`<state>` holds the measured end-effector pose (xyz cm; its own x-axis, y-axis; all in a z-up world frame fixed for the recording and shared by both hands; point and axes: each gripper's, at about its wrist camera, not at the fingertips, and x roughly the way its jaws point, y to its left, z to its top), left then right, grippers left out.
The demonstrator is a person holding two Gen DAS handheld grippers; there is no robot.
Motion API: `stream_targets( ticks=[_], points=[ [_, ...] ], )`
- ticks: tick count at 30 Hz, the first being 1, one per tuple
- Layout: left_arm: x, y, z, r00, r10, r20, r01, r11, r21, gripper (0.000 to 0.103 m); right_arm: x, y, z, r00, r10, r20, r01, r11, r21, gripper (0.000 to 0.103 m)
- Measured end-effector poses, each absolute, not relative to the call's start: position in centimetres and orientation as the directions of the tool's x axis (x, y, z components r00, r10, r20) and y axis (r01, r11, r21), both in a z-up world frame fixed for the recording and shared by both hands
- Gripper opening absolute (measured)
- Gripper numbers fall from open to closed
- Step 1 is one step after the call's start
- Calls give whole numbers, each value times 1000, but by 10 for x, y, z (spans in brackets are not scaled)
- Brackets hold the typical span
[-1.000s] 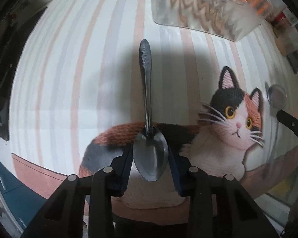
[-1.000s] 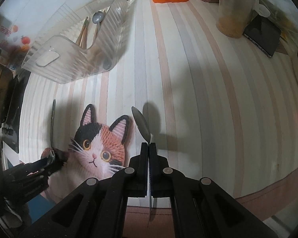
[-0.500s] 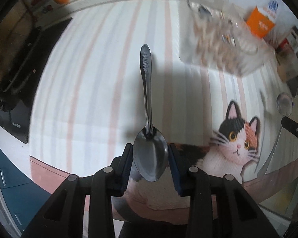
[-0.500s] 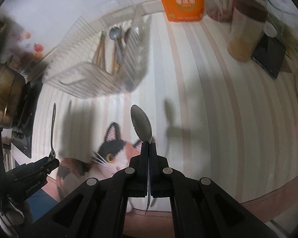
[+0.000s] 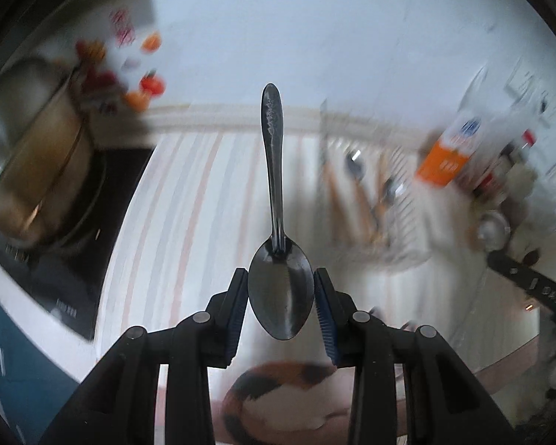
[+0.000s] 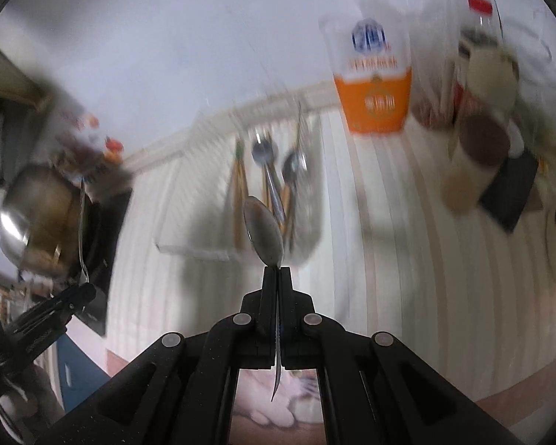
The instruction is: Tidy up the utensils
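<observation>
The left tool [image 5: 281,298] pinches the bowl of a dark metal spoon [image 5: 274,200] between its 2 blue-padded fingers [image 5: 239,311], so the patterned handle stands straight out ahead, off the striped desk [image 5: 189,200]. The right tool [image 6: 277,289] is pressed tight on the handle of a second spoon [image 6: 264,231]; its bowl rises just past the fingertips, turned edge-on and tilted a little left, and the handle tip pokes out below, behind the pads. Both spoons are held in the air. Ahead of both tools, toward the back wall, lies a clear ribbed utensil tray [image 6: 204,250] on the desk, blurred in both views; in it show wooden chopsticks [image 6: 238,193] on the left and at least 2 metal spoons [image 6: 268,170] beside them. In the right wrist view the held bowl overlaps the tray's near part, though how high above it cannot be told. An orange-and-white carton [image 6: 374,85] stands behind the tray to the right, with jars [image 6: 478,141] further right. A metal pot [image 5: 33,163] sits on a black cooktop [image 5: 74,252] at the left. The left tool also appears at the lower left of the right wrist view [image 6: 61,302], and a cat-pattern mat [image 5: 278,382] shows beneath the left tool.
</observation>
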<state>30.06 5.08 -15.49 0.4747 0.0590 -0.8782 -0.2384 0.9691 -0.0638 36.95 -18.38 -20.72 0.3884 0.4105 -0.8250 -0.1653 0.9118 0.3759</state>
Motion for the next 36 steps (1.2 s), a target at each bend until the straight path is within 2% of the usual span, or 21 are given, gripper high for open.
stream_targets(
  ticks=[6,15,23,27,28,29,31,33,36],
  points=[
    [360,32,-131,492,-78,-867,-165,970,-181,32,427,-182,-180,428,443,-788,-150,894,422,1],
    [444,18,-182,353,-227,-908,-174,937,-302,32,509,-170,-226,326,488,-810,-92,869,486,1],
    [467,19,-211,281,-190,-941,-206,946,-252,33,534,-152,-280,203,495,-845,-95,869,486,1],
    [462,18,-205,289,-95,-953,-224,961,-164,35,533,-149,-286,184,470,-863,-105,883,458,3],
    [459,18,-202,294,-51,-954,-235,964,-124,42,531,-149,-284,185,463,-867,-112,886,450,7],
    [457,18,-199,307,-16,-952,-238,967,-93,54,529,-148,-282,195,446,-873,-123,895,430,10],
    [449,18,-190,345,58,-937,-248,968,-31,70,522,-148,-274,219,419,-881,-139,907,397,34],
    [440,21,-184,385,118,-916,-257,966,16,75,512,-150,-265,256,370,-893,-155,928,340,47],
    [424,28,-181,421,177,-890,-282,958,57,90,493,-151,-255,313,270,-911,-170,959,226,63]
  ],
)
